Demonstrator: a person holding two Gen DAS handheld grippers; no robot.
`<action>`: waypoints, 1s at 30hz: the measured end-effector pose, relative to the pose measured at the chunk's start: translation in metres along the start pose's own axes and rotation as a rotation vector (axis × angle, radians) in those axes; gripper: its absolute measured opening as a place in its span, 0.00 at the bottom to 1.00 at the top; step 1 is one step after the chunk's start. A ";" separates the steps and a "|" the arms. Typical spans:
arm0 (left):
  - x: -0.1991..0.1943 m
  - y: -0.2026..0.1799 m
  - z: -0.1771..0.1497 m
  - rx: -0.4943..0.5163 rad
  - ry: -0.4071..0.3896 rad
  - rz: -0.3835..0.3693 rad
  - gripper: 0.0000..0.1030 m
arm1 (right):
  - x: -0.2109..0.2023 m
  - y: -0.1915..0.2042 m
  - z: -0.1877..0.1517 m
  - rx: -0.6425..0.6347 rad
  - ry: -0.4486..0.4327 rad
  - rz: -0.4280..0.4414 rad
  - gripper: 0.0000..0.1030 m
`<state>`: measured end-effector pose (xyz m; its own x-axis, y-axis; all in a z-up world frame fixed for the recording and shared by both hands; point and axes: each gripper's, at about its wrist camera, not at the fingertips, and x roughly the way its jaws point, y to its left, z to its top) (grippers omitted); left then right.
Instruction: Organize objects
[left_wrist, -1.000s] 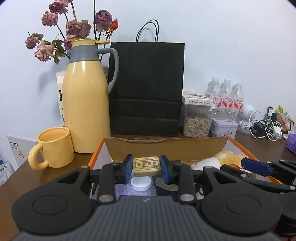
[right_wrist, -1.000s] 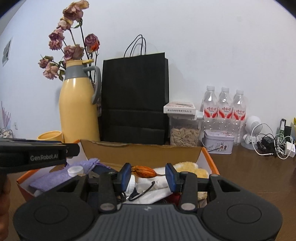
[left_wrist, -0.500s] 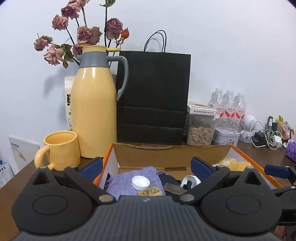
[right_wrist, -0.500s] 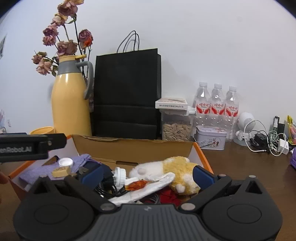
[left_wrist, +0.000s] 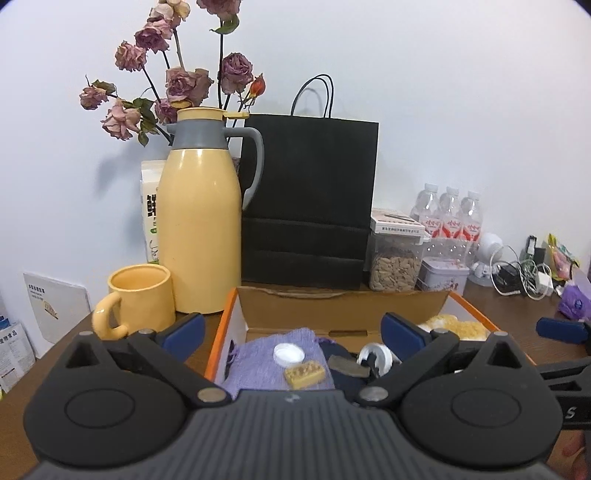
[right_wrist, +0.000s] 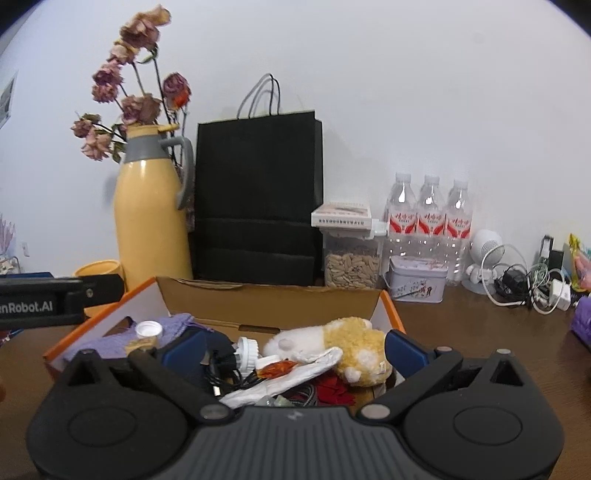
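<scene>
My left claw (left_wrist: 291, 330) stands wide, empty, above the orange-edged cardboard box (left_wrist: 343, 304) at lower centre. Small tan embossed block (left_wrist: 304, 373) lies on the lilac knitted cloth (left_wrist: 258, 362) inside. Right claw (right_wrist: 293, 349) also wide, over the yellow-and-white plush toy (right_wrist: 343, 343).

The left gripper (left_wrist: 293, 330) hangs with its blue-padded jaws spread wide and empty over an open orange-edged cardboard box (left_wrist: 343, 304) on a brown wooden table (left_wrist: 66, 341). Inside, a small tan embossed block (left_wrist: 304, 373) and a white plastic bottle cap (left_wrist: 289, 354) lie on a lilac knitted pouch (left_wrist: 258, 363). Behind the box stand a yellow ceramic mug (left_wrist: 138, 301), a tall yellow thermos jug (left_wrist: 201, 225) and a black paper carrier bag (left_wrist: 308, 201).
</scene>
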<state>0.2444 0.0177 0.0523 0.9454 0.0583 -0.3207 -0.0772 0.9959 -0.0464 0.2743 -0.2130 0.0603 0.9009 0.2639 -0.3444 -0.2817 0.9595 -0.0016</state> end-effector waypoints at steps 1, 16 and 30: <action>-0.006 0.001 -0.001 0.006 0.004 0.002 1.00 | -0.007 0.001 0.000 -0.004 0.001 0.002 1.00; -0.109 0.015 -0.039 0.019 0.124 0.039 1.00 | -0.106 0.011 -0.031 0.033 0.099 0.045 1.00; -0.155 0.021 -0.084 -0.013 0.230 0.031 1.00 | -0.157 0.020 -0.061 0.043 0.151 0.035 1.00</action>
<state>0.0701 0.0243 0.0219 0.8457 0.0698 -0.5291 -0.1104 0.9928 -0.0455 0.1070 -0.2413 0.0570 0.8300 0.2822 -0.4811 -0.2942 0.9543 0.0522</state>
